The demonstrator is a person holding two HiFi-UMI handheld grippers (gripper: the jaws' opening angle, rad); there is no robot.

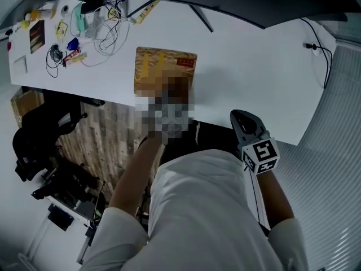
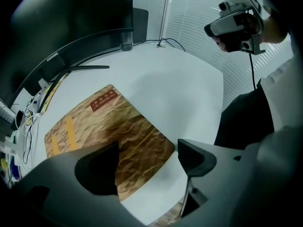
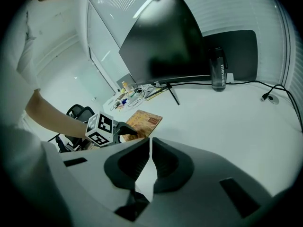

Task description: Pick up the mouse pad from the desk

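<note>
The mouse pad (image 1: 161,66) is a brown crinkled-paper-look rectangle with a red label, lying flat on the white desk (image 1: 254,66) at its near edge. In the left gripper view the pad (image 2: 113,126) reaches between the jaws of my left gripper (image 2: 147,162), which are spread wide above its near corner. A blur patch covers that gripper in the head view. The right gripper view shows the left gripper (image 3: 128,131) at the pad's (image 3: 147,119) near edge. My right gripper (image 1: 241,117) hovers over the desk's front edge to the right of the pad, its jaws (image 3: 150,150) together on nothing.
Cables and small clutter (image 1: 73,30) cover the desk's far left. A dark curved monitor (image 3: 175,41) on a thin-legged stand (image 1: 200,17) lines the back, with a water bottle (image 3: 218,74) beside it. A cable (image 1: 321,52) runs at the right. An office chair (image 1: 39,134) stands lower left.
</note>
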